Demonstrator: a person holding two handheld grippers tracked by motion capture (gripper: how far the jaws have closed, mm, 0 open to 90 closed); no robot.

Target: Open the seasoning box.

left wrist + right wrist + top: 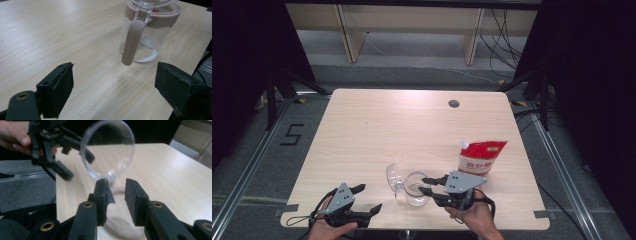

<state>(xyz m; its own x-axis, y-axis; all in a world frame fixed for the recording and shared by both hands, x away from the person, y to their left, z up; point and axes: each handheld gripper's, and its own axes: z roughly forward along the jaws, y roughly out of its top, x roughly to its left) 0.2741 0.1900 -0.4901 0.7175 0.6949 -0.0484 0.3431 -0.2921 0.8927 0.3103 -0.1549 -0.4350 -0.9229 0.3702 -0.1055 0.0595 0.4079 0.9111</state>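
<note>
Two hands enter at the near edge of the pale wood surface (362,130), each holding a gripper. Left gripper (363,199) – jaws released, wide apart, holding nothing. Right gripper (427,184) – jaws partly parted at the rim of a clear jar (416,190); whether they press on it I cannot tell. Its hinged lid (393,176) stands open. Behind it stands a red pouch (480,156). Likely light, rigid and slick, the jar is best taken by its handle (131,41).

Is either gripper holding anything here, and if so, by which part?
Nothing is held. The left gripper is open over bare table. The right gripper has its jaws slightly parted at the rim of the clear jar, beside its raised lid, gripping nothing.
</note>
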